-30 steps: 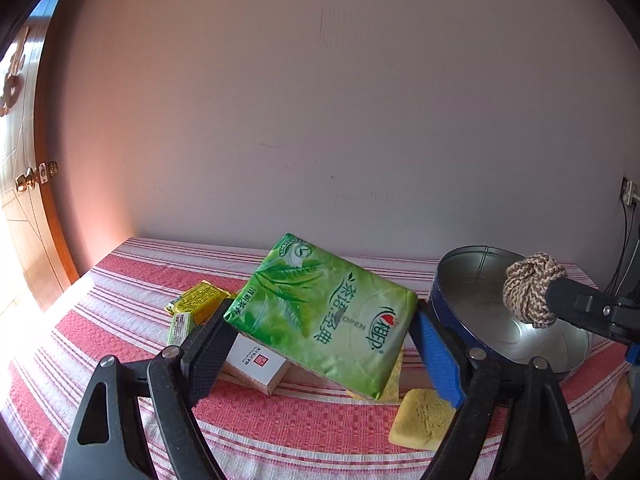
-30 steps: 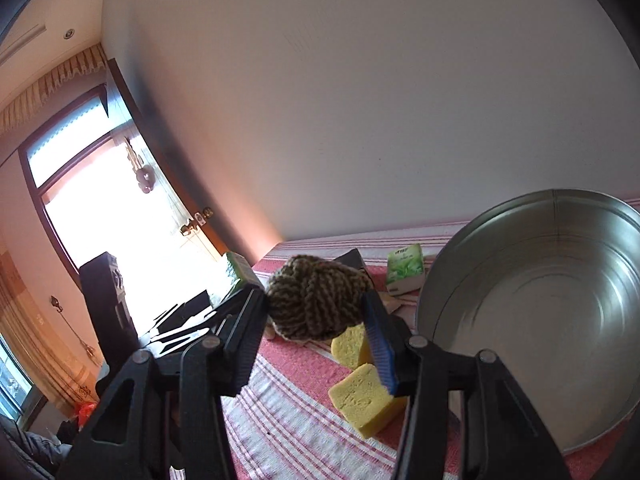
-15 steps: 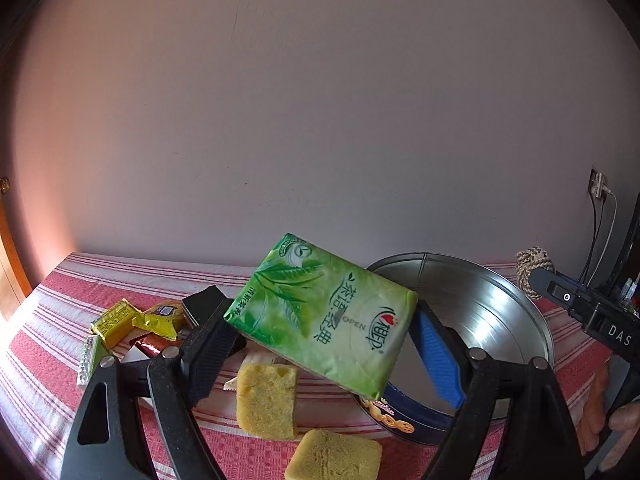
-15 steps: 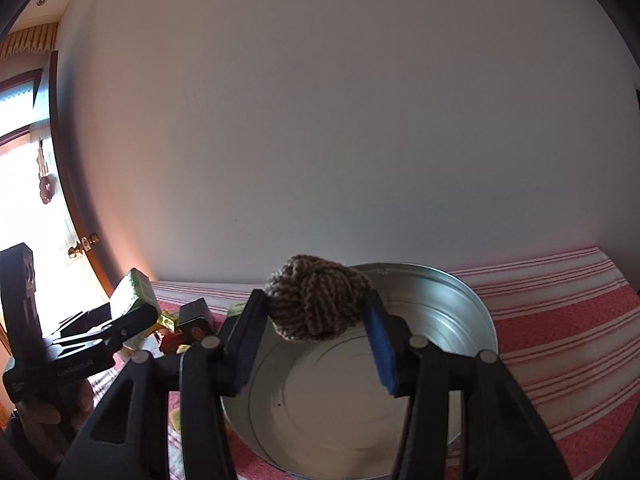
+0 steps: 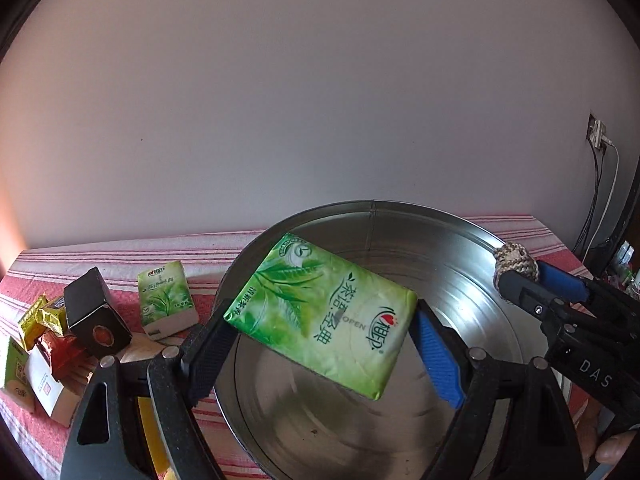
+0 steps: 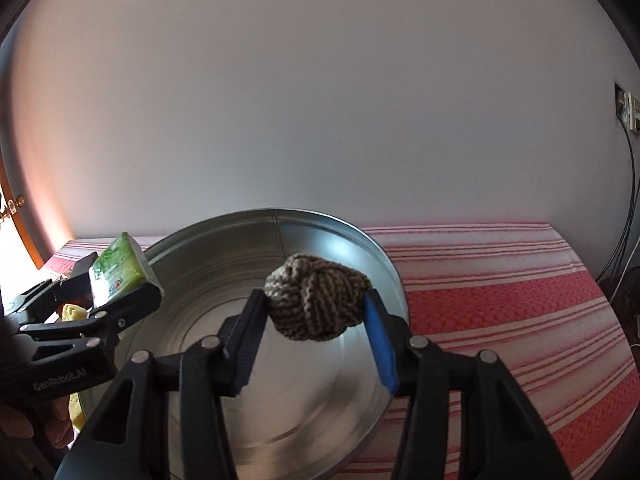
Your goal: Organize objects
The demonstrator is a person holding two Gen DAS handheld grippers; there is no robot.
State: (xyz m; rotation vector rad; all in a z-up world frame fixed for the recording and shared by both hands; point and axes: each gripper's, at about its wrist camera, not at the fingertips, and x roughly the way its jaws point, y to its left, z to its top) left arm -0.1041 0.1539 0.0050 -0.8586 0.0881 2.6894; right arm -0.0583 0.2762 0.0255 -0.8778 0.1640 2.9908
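My left gripper is shut on a green tissue pack and holds it tilted above the round metal tin. My right gripper is shut on a brown rope knot ball and holds it above the same tin. In the left wrist view the right gripper with the ball hangs over the tin's right rim. In the right wrist view the left gripper with the pack is over the tin's left rim. The tin's inside is bare.
The tin stands on a red and white striped cloth. Left of the tin lie a second green tissue pack, a black box, yellow and red packets and a white box. A wall is close behind.
Both grippers have moved over the tin, the left one from the left and the right one from the right, each still holding its object. The yellow sponges have dropped almost out of view.
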